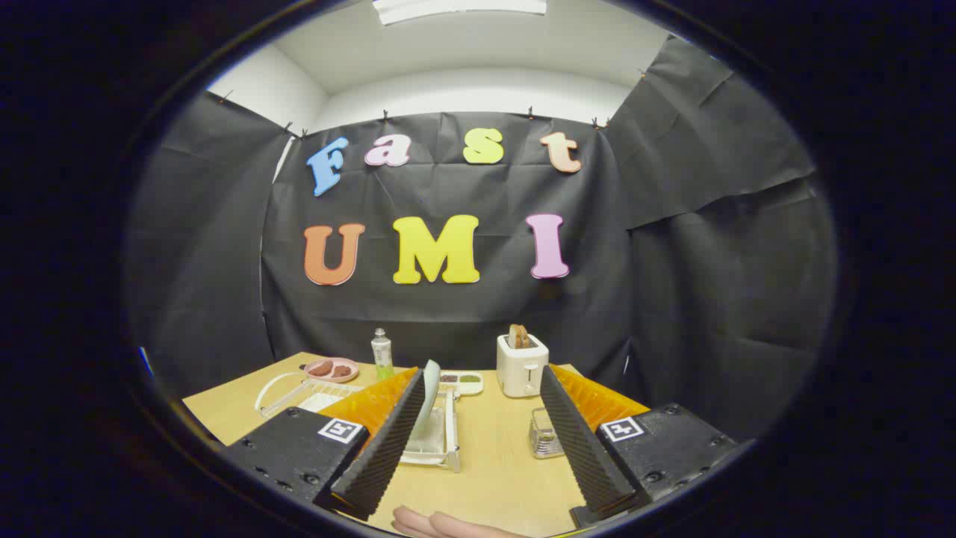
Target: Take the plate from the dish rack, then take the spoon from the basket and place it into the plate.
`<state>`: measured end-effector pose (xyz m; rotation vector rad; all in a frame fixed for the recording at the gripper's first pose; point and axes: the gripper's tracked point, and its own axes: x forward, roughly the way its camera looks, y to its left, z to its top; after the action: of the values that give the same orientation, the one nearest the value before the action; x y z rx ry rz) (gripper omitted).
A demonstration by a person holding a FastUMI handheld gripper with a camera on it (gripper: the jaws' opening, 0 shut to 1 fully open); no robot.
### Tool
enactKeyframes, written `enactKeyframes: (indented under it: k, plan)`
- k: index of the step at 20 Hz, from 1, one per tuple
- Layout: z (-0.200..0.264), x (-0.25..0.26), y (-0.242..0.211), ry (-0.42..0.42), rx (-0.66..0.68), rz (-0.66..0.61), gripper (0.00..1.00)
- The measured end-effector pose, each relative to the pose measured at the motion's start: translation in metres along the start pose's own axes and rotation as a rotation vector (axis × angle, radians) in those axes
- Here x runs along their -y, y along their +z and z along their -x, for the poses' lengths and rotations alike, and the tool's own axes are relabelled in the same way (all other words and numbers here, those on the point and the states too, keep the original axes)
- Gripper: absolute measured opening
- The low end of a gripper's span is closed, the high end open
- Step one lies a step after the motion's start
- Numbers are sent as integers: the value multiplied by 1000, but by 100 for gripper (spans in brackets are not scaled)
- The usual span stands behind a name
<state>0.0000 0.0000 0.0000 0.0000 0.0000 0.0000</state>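
Gripper view: a pale wooden worktop stands in a booth walled with black cloth, under a white ceiling with a light panel. The gripper is held above the near part of the worktop with its two ribbed black fingers spread wide apart, nothing between the pads.

Just ahead of the left finger a white wire dish rack sits on the worktop, and a pale, light green plate stands on edge in it, tilted, partly hidden by that finger. Beside the right finger is a small metal mesh basket; whether a spoon is in it cannot be told.

Further back stand a white toaster with a slice of bread in it, a small divided tray, a clear bottle, a pink plate with brown food, and another white rack. Fingertips of a hand show at the near worktop edge.
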Motion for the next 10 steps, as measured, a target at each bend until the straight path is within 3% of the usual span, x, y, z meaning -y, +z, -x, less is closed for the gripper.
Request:
enactKeyframes:
  k: [10]
  plan:
    - [11,14,-10,-34,-36,14,100]
